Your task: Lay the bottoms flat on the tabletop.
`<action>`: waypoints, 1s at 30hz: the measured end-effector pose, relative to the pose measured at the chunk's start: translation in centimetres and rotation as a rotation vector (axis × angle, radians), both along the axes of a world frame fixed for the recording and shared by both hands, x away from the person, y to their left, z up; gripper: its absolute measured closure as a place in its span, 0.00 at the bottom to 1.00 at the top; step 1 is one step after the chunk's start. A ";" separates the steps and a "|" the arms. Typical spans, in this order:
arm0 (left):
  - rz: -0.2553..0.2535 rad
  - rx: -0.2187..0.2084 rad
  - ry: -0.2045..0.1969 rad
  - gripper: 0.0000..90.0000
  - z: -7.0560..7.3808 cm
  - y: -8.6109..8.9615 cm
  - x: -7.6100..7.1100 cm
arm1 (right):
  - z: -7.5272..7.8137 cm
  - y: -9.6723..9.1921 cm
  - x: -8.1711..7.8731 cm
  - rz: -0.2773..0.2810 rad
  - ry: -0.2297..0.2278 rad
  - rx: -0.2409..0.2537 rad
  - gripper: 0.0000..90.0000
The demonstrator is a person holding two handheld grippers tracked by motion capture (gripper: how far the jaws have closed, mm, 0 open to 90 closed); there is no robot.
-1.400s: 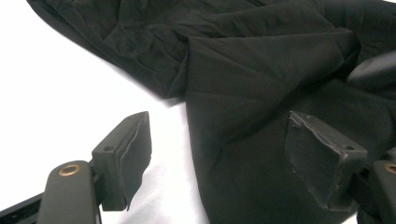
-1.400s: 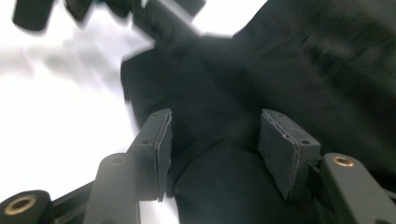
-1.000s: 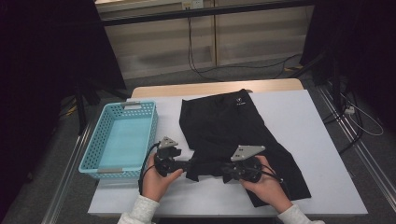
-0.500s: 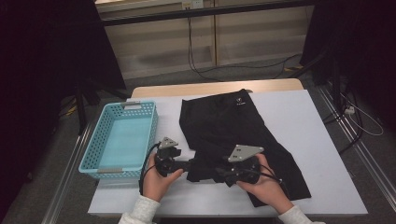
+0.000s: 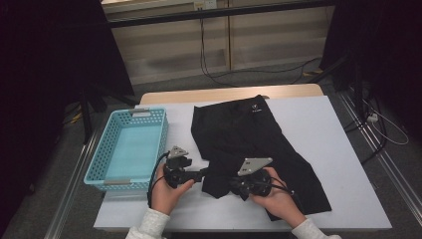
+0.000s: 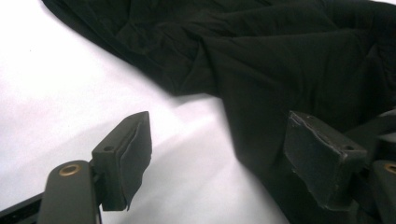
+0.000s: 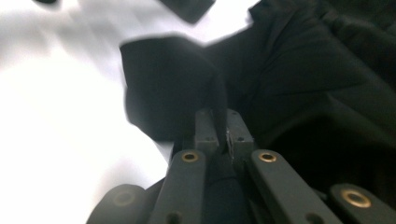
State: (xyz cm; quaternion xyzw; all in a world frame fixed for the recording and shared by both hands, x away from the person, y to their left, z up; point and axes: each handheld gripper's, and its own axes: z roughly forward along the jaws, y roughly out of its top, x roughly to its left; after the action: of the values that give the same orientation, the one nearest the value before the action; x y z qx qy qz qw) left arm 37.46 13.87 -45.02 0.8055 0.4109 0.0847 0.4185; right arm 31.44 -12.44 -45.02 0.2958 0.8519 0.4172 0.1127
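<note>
From my remote seat this reads as a lab or recording studio, not a home. My landmark is the white table [image 5: 328, 149], a plain work surface with a wooden edge at its far side. Metal rails [image 5: 74, 184] run along the floor on either side of the table. Black curtains [image 5: 45, 74] hang to the left and right of it, screening the space off. Behind the table I see bare pale wall panels [image 5: 169, 50], with loose cables [image 5: 259, 74] trailing over grey carpet, and more white cable [image 5: 383, 124] on the floor to its right. A dark horizontal bar [image 5: 224, 12] crosses above the far side.
</note>
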 end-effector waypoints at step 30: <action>-0.047 0.046 0.008 0.67 -1.4 -4.2 1.8 | 0.3 -7.0 -1.9 -0.158 0.013 0.069 0.95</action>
State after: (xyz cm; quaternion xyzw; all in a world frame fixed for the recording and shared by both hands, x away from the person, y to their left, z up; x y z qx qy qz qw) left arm 39.28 9.71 -46.47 0.8245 0.3915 0.0812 0.4004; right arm 29.53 -19.47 -44.72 0.3686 0.8118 0.4340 0.1294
